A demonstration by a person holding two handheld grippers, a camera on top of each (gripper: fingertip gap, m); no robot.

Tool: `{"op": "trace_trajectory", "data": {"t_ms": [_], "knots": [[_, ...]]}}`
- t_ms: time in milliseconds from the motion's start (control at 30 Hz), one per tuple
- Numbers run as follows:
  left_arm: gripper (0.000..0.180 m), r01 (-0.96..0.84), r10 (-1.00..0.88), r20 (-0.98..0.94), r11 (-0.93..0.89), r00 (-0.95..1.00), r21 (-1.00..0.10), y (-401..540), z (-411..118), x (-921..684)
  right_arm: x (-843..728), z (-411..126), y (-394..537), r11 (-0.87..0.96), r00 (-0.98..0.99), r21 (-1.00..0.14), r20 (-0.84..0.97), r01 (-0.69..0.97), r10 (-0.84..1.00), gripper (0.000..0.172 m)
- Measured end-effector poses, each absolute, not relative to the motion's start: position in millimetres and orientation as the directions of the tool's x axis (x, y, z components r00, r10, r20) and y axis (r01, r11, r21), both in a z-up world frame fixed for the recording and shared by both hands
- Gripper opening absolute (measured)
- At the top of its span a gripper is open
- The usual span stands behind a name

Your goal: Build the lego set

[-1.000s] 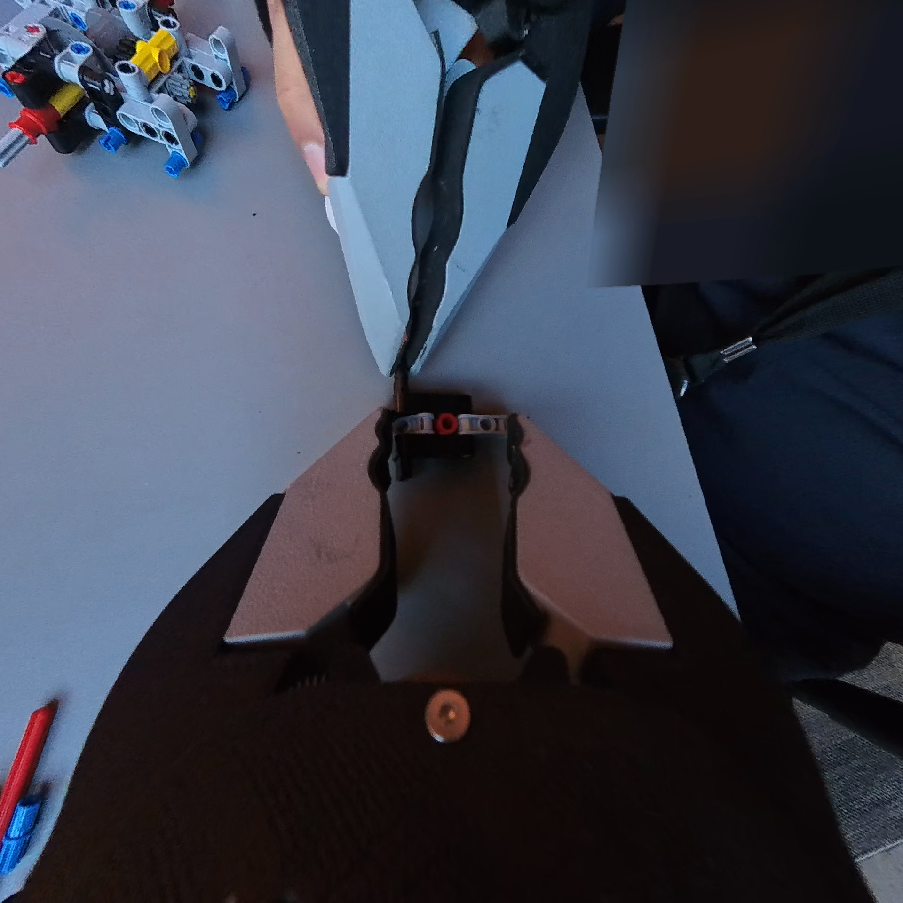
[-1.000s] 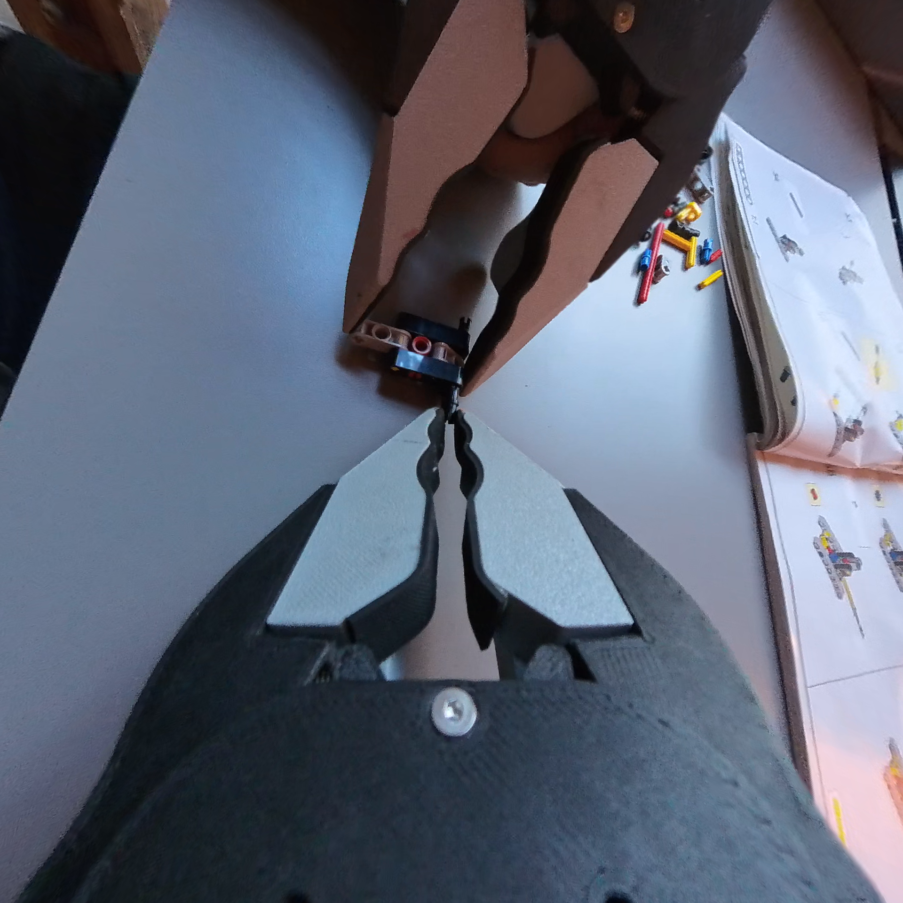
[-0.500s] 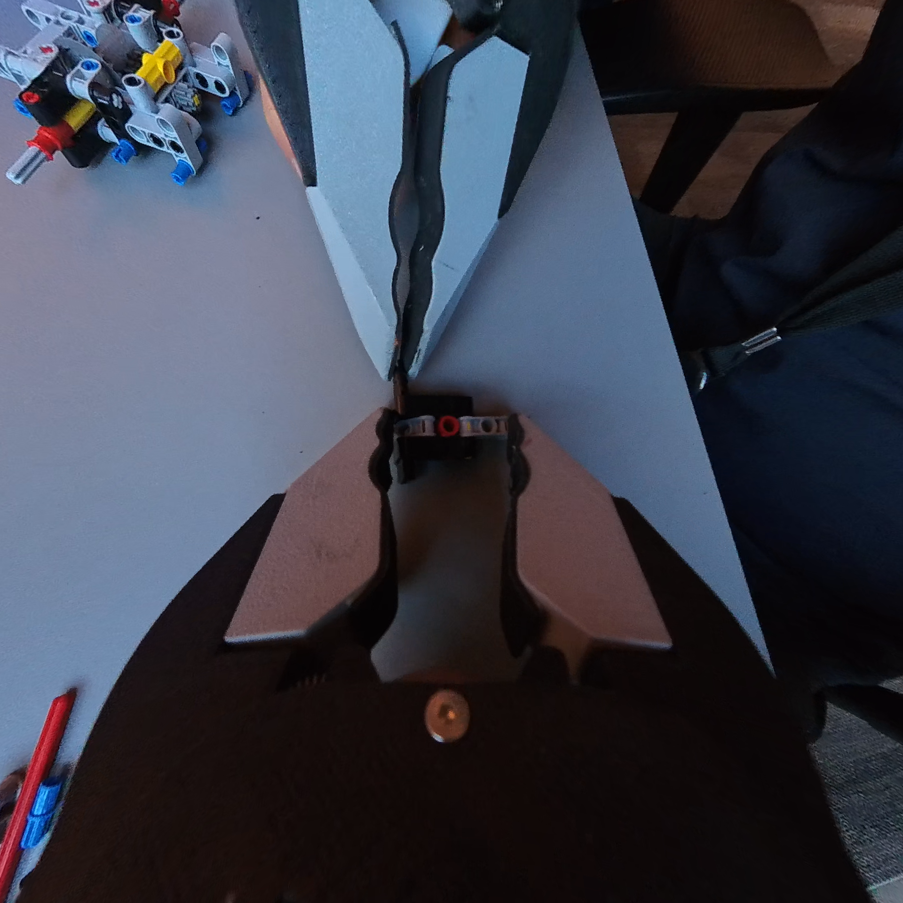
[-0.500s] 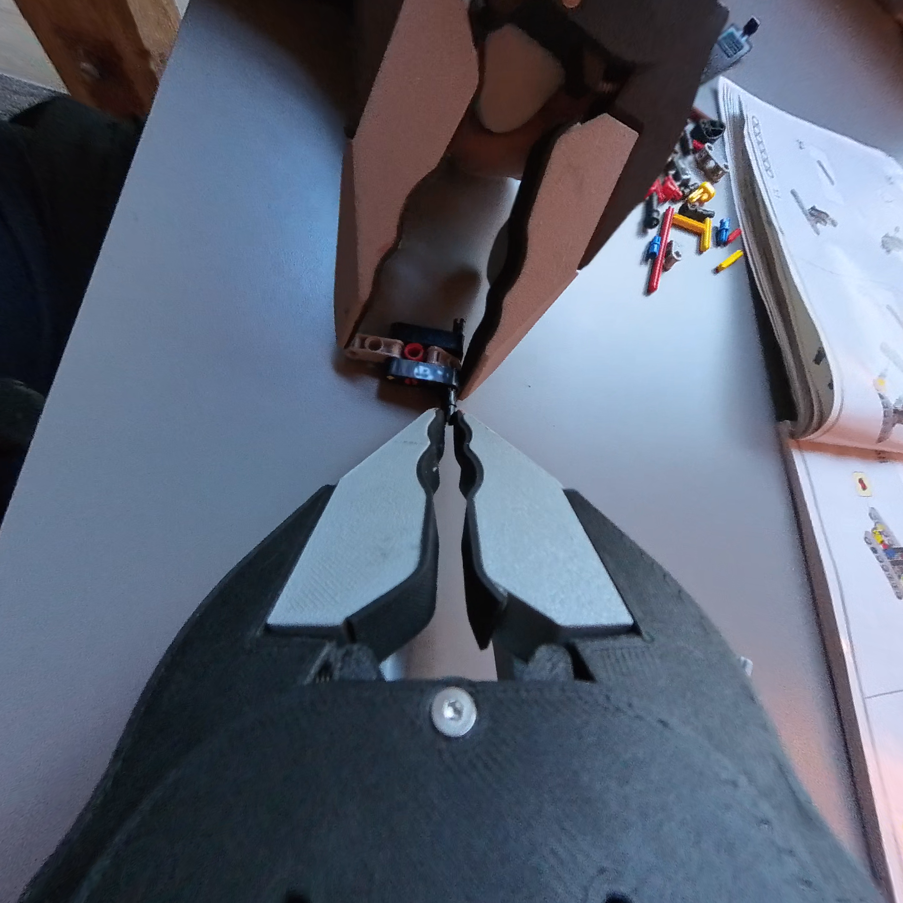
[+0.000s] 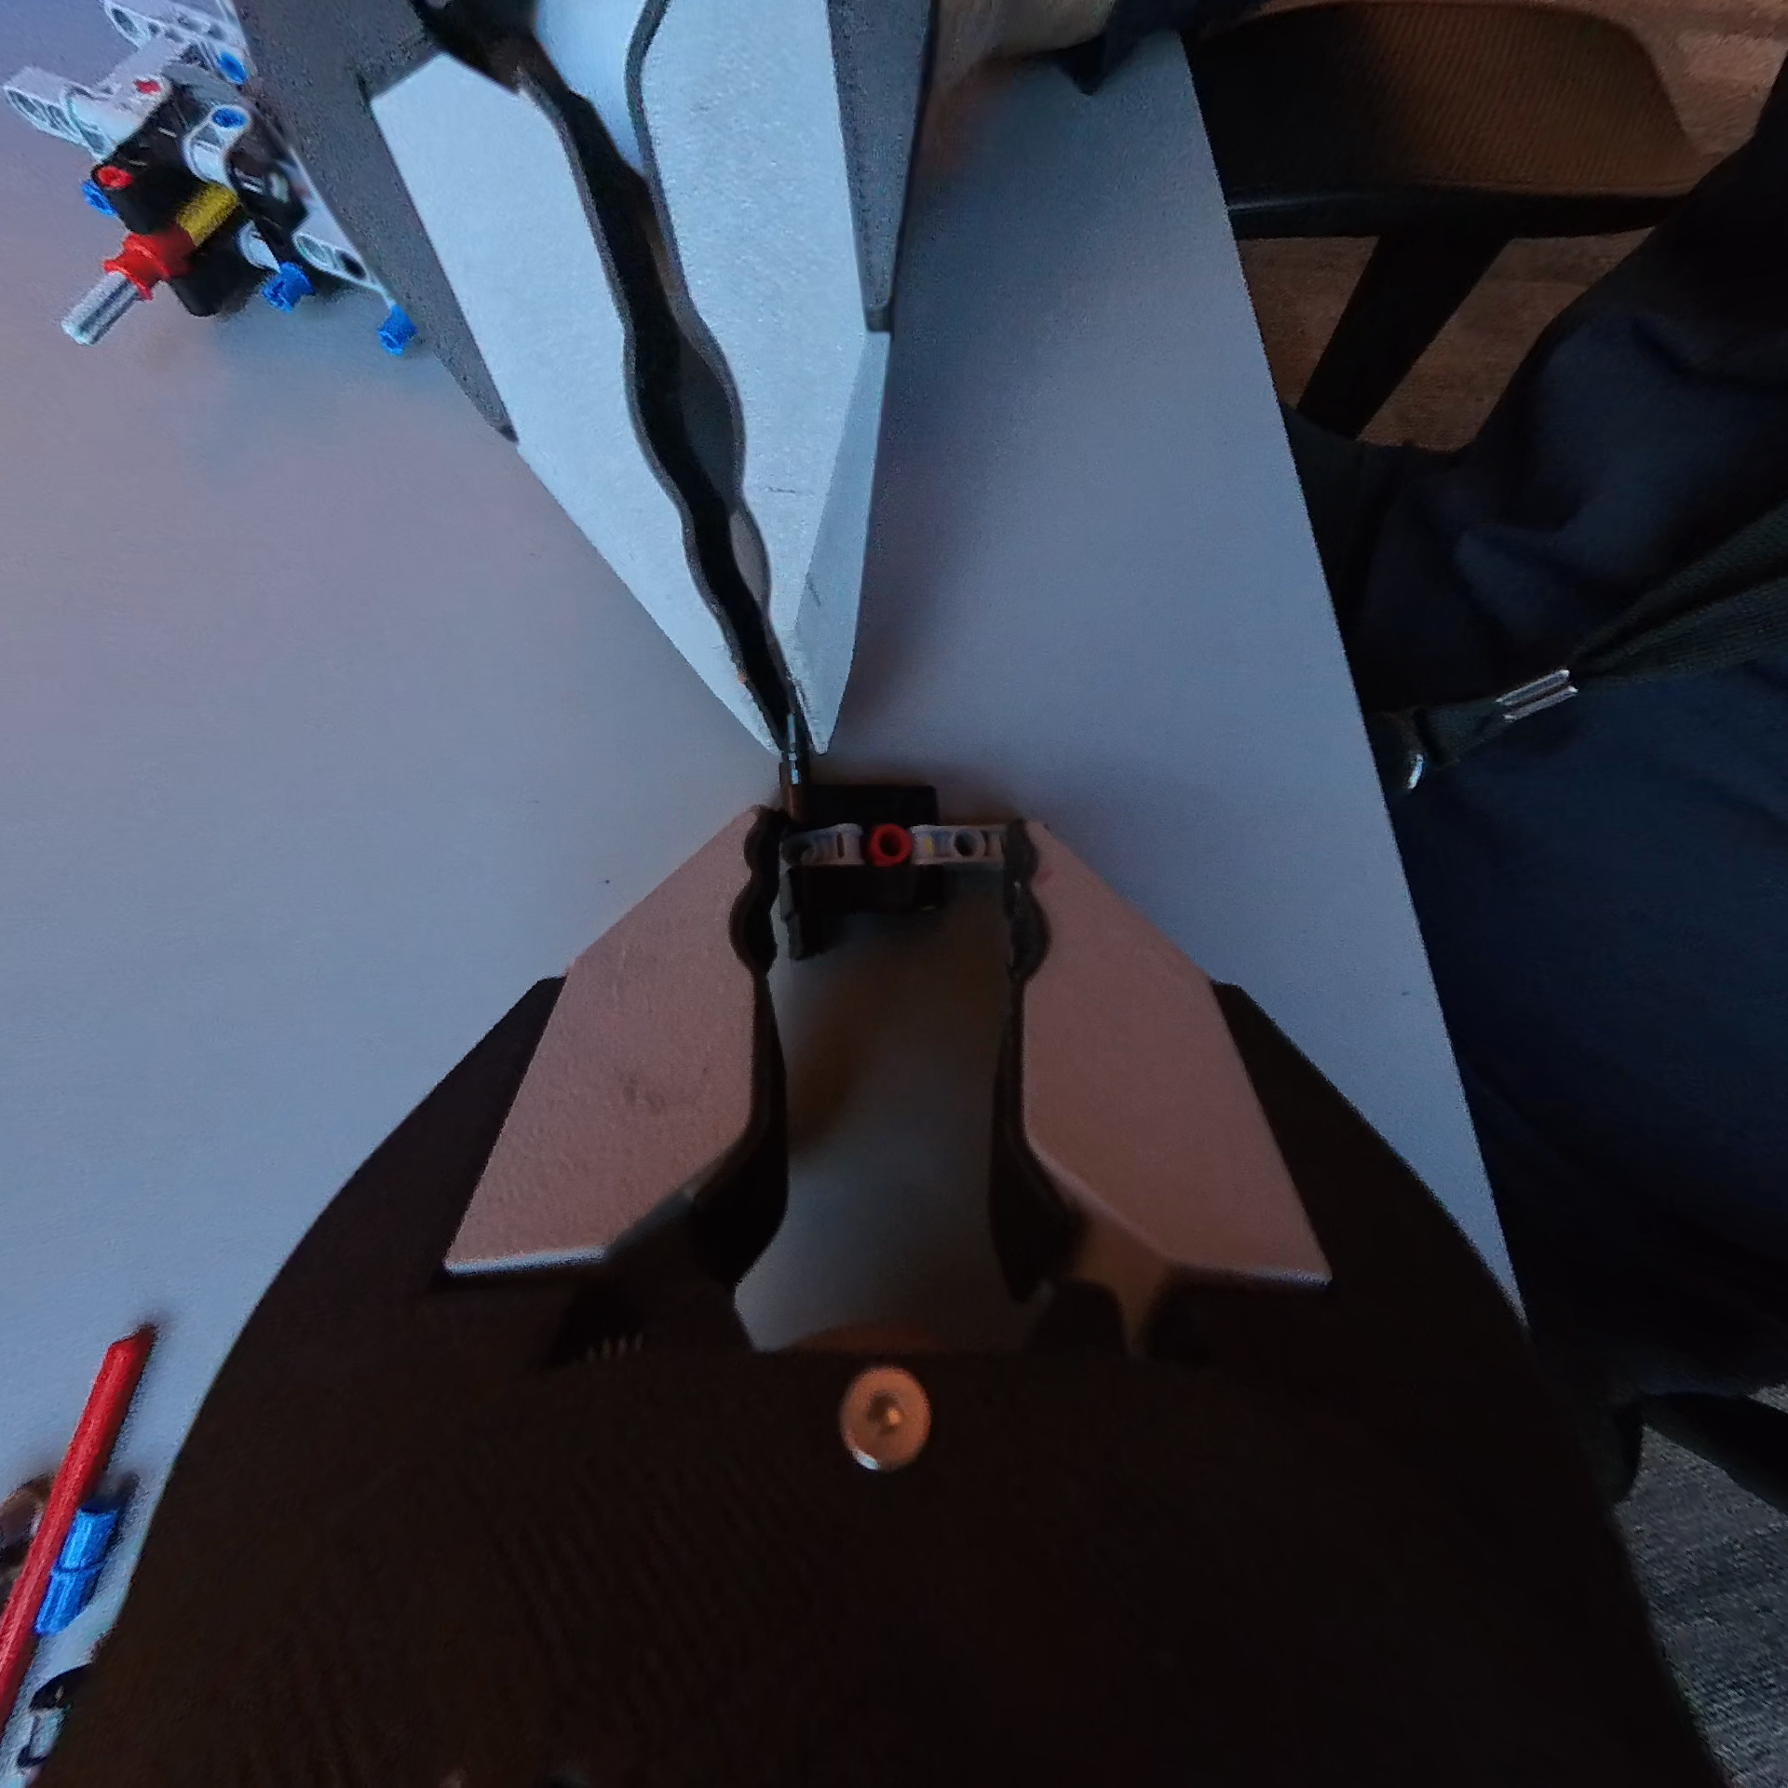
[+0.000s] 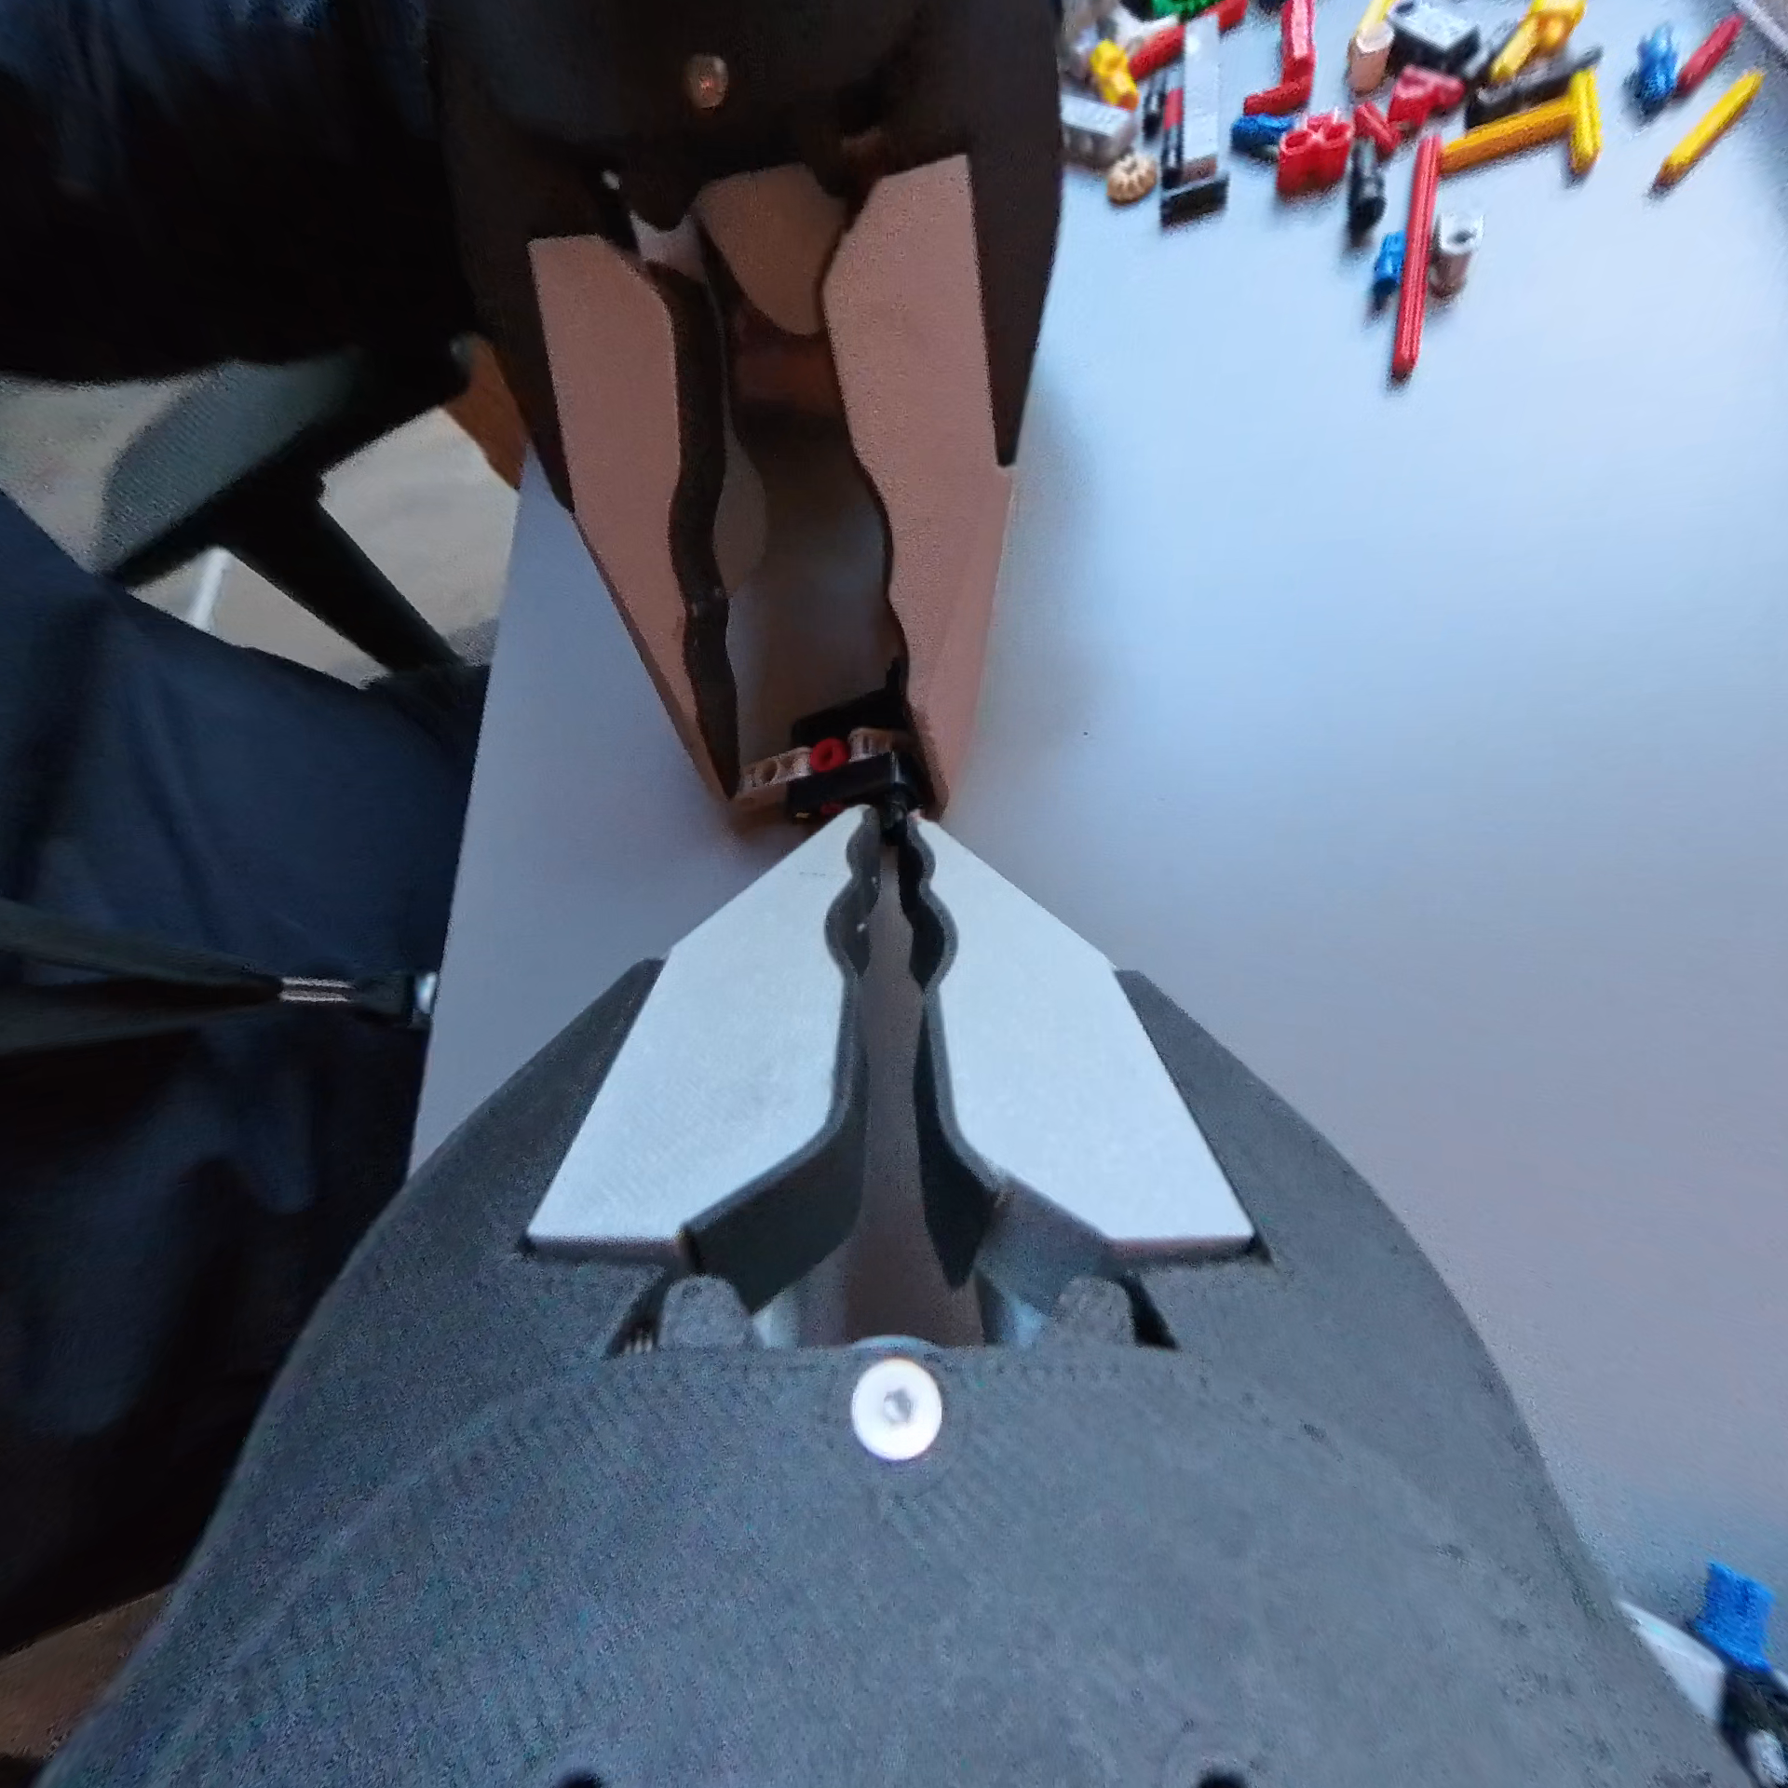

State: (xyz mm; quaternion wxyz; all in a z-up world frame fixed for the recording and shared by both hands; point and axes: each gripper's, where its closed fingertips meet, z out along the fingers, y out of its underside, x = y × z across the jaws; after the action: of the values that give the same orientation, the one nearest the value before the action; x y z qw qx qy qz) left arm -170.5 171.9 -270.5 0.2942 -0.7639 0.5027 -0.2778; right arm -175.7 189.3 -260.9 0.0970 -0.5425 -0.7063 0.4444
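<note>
Your left gripper (image 5: 885, 842) has its jaws clamped on a small building-brick assembly (image 5: 871, 856), a grey holed beam with a red pin across black parts, held just over the counter (image 5: 290, 726) near its edge. Your right gripper (image 6: 888, 822) comes in nose-to-nose, jaws closed on a thin black pin (image 5: 795, 774) whose tip meets the assembly's black corner; whether it has entered a hole is hard to see. Loose bricks (image 6: 1403, 116) lie well beyond the assembly, and a half-built model (image 5: 184, 203) too.

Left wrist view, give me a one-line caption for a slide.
Left tongs clamp a small black-and-grey brick assembly while the shut right tongs hold a thin black pin at its corner.
</note>
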Motion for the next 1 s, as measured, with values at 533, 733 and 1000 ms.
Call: {"op": "trace_trajectory", "data": {"t_ms": [533,733,1000], "knots": [[0.044,-0.595,-0.926,0.149,-0.34,0.347,-0.729,172.5,-270.0,-172.4,-179.8,-271.6,195.7,0.656,-0.486,-0.639,0.458,0.402,0.744,0.0],[0.044,-0.596,-0.923,0.134,-0.338,0.36,-0.728,173.0,-270.6,-175.9,-183.5,-269.5,195.6,0.654,-0.468,-0.63,0.467,0.419,0.75,0.0],[0.044,-0.601,-0.928,0.135,-0.331,0.348,-0.728,171.6,-270.5,-173.6,-181.9,-266.7,190.1,0.418,-0.494,-0.742,0.134,0.525,0.859,0.0]]}}
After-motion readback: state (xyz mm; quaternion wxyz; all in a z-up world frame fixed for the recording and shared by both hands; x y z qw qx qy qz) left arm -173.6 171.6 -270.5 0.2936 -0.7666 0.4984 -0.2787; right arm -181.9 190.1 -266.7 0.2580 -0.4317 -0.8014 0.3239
